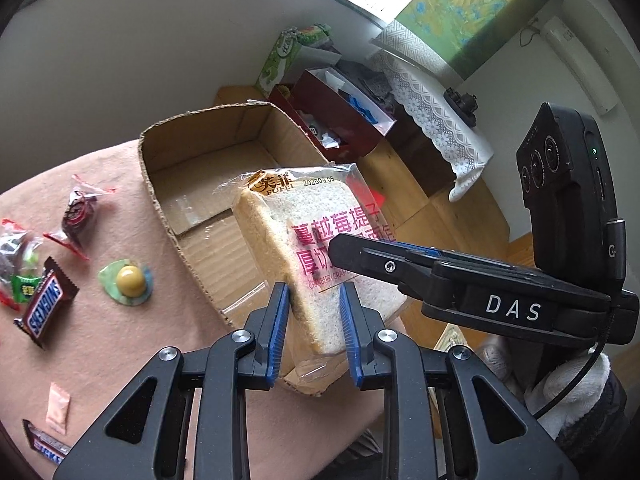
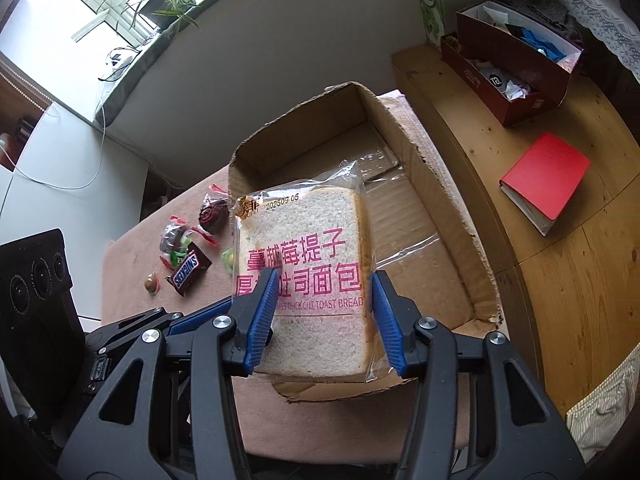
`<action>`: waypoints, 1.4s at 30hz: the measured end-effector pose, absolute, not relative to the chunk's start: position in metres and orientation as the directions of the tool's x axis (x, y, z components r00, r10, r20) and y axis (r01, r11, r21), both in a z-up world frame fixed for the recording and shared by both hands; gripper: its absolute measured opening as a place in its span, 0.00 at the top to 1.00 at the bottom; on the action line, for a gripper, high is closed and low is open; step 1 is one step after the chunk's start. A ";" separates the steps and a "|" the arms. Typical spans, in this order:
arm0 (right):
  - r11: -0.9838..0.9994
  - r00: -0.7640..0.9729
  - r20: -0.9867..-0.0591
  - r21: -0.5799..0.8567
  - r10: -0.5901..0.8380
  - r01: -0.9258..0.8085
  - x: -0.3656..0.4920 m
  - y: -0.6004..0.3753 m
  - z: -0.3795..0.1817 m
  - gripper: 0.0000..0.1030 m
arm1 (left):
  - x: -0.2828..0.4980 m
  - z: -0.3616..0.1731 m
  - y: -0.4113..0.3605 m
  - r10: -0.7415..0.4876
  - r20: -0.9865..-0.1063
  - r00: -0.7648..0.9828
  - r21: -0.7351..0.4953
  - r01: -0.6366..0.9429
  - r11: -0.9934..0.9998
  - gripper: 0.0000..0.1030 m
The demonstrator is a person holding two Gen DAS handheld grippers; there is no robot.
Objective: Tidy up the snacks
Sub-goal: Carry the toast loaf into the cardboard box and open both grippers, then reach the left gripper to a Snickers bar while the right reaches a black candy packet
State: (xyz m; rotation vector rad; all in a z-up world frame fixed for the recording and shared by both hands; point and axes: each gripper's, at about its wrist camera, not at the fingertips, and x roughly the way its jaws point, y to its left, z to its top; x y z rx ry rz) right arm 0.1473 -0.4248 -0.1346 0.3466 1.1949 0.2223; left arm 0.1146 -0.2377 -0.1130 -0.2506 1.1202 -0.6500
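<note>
A sealed pack of toast bread (image 2: pixel 312 280), one thick white slice in clear wrap with pink lettering, hangs in the air above the near end of an open cardboard box (image 2: pixel 436 200). Both tools hold it at once. The left hand-held gripper (image 1: pixel 314 320) is clamped on the slice's thin edge, its blue pads (image 1: pixel 280 320) pressed to either face, and it points steeply downward toward the box. The right hand-held gripper (image 2: pixel 324 316) spans the width of the slice, its blue pads (image 2: pixel 262 316) set against the two side edges of the wrapped bread, also angled down. In the left wrist view the right tool's black body reaches in from the right, and a white-gloved hand (image 1: pixel 568 392) shows beneath it.

The box stands on a bench (image 1: pixel 120 360) covered with a pinkish cloth; its floor is bare cardboard with strips of clear tape. To the left of the box, on the cloth, lie other snacks well apart from the bread: a Snickers bar (image 1: pixel 46 304), a dark red-wrapped sweet (image 1: pixel 78 216), a round yellow jelly cup (image 1: pixel 128 280) and a second Snickers bar (image 1: pixel 46 444) at the bench's near edge.

Beyond the bench, a wooden surface (image 2: pixel 560 280) carries a red binder (image 2: pixel 548 176) and a dark red carton (image 2: pixel 516 68) full of oddments.
</note>
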 end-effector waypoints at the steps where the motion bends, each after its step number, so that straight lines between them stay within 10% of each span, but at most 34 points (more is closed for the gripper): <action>1: 0.927 0.353 -0.870 0.375 0.345 0.019 0.148 -0.429 -0.137 0.51 | 0.115 -0.115 -0.242 -0.597 -0.755 0.272 -0.497 0.358 0.791 0.77; 24: 0.964 0.365 -0.907 0.254 0.210 0.078 0.141 -0.435 -0.129 0.51 | 0.106 -0.117 -0.242 -0.546 -0.798 0.253 -0.433 0.390 0.813 0.74; 42: 0.959 0.350 -0.896 0.284 0.274 -0.022 0.086 -0.328 -0.092 0.40 | 0.065 -0.091 -0.095 -0.479 -0.810 0.339 -0.429 0.216 0.877 0.65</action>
